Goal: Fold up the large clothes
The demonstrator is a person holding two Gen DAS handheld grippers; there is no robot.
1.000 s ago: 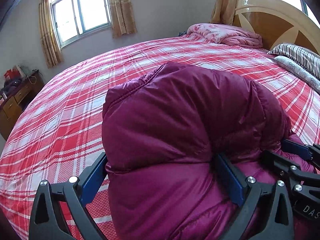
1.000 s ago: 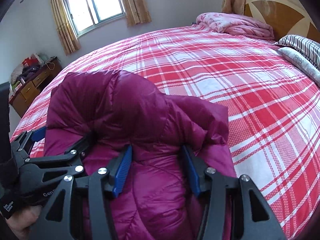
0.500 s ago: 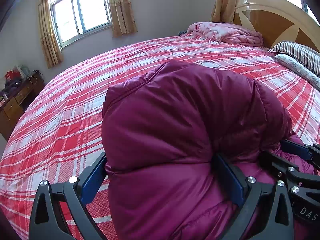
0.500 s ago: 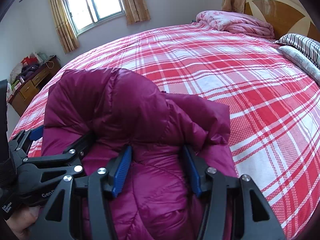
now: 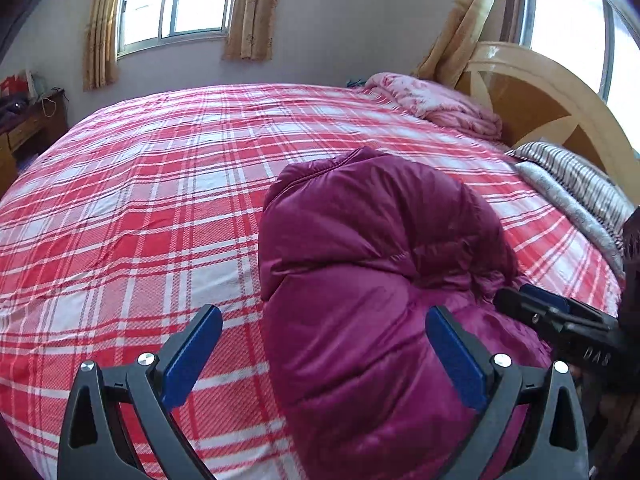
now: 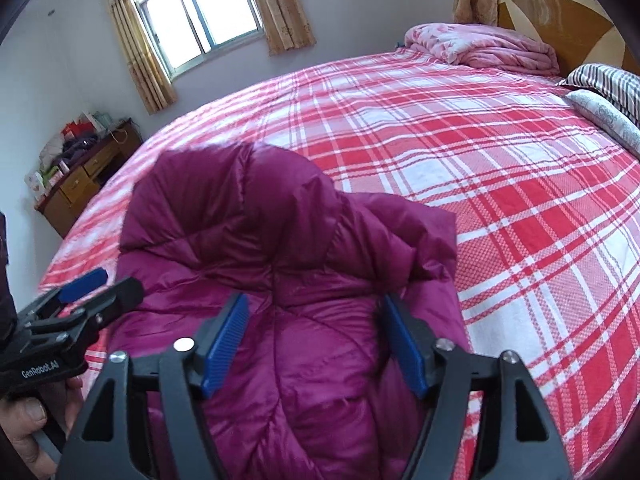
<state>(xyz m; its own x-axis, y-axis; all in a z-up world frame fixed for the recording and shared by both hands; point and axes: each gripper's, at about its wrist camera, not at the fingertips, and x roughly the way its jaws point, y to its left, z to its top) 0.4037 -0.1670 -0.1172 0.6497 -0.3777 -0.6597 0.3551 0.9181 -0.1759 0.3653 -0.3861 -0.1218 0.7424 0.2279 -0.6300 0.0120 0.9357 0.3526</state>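
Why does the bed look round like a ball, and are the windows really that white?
Left wrist view: the fisheye lens bulges the bed into a dome, and the window is blown out white by daylight. Right wrist view: same bulge, dark corners, and the jacket has a slightly blurred top edge.

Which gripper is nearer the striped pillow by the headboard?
Right. The right gripper, jaws opening around the purple jacket, sits on the jacket's pillow side; the left gripper is open at the jacket's far edge, away from the striped pillow.
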